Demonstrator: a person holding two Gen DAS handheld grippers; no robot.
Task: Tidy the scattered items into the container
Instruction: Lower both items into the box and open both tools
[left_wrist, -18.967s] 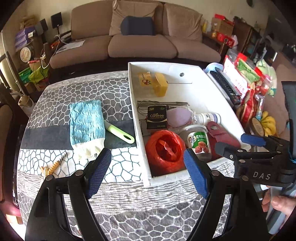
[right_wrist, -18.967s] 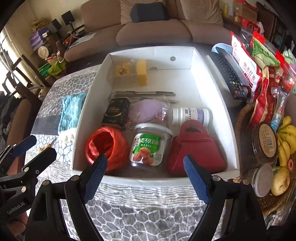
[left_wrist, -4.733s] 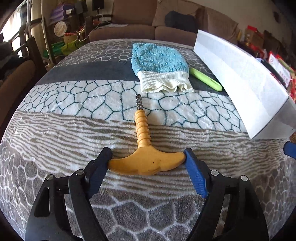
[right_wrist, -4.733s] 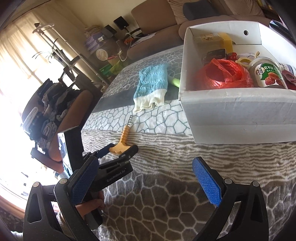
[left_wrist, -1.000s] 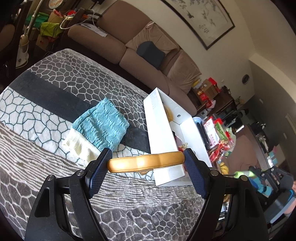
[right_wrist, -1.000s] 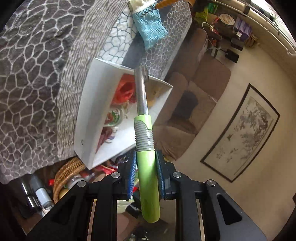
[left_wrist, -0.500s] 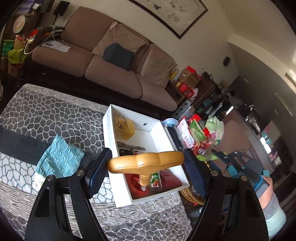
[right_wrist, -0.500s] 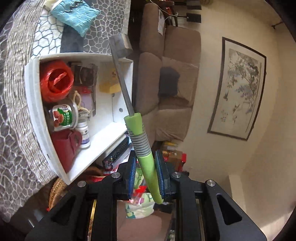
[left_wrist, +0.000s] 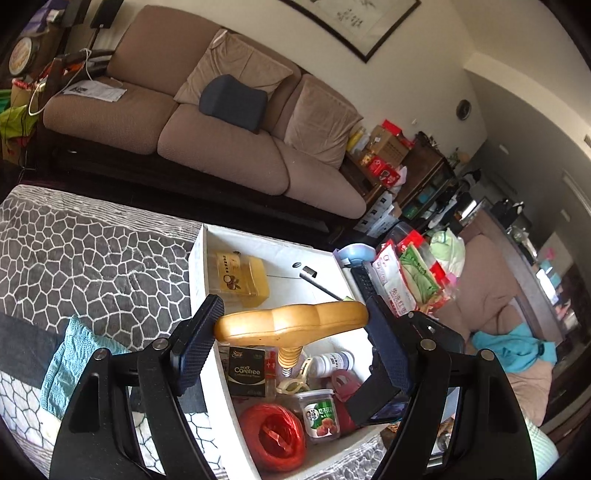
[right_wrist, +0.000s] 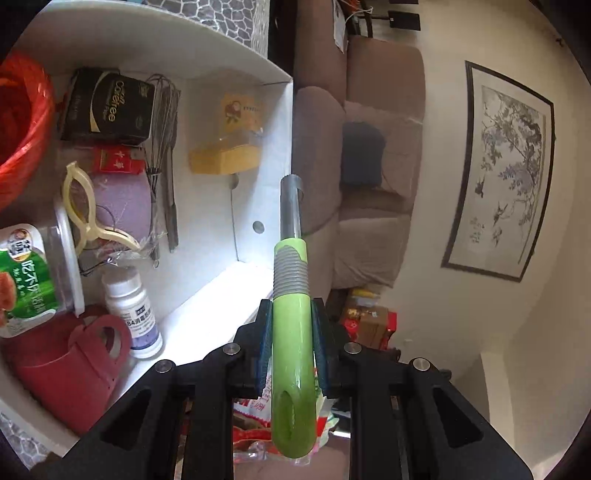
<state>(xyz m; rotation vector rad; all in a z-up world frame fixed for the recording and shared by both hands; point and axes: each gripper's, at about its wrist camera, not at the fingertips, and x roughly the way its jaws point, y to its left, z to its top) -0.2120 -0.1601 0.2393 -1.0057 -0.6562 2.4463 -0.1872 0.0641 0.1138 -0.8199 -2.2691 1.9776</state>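
My left gripper (left_wrist: 291, 325) is shut on the yellow T-handled corkscrew (left_wrist: 291, 323) and holds it above the white box (left_wrist: 207, 236), screw pointing down at the contents. My right gripper (right_wrist: 291, 339) is shut on the green-handled corer (right_wrist: 291, 325), its metal tube (right_wrist: 291, 206) over the box's far right wall (right_wrist: 258, 236). The tube's tip also shows in the left wrist view (left_wrist: 308, 272). The box holds a red twine ball (left_wrist: 273, 435), a jar (left_wrist: 319, 413), a black Carefree pack (left_wrist: 245, 369), a white bottle (right_wrist: 131, 310), a whisk (right_wrist: 162, 147) and a yellow soap box (left_wrist: 240, 277).
A blue-and-white sock (left_wrist: 70, 365) lies on the patterned tablecloth (left_wrist: 92, 258) left of the box. Snack bags (left_wrist: 406, 280), a remote (left_wrist: 364, 284) and a basket stand to the box's right. A brown sofa (left_wrist: 207, 140) is behind the table.
Both grippers have moved over the box with their tools. The corkscrew now hangs lower over the contents, and the corer has swung from tilted to pointing along the box's right wall.
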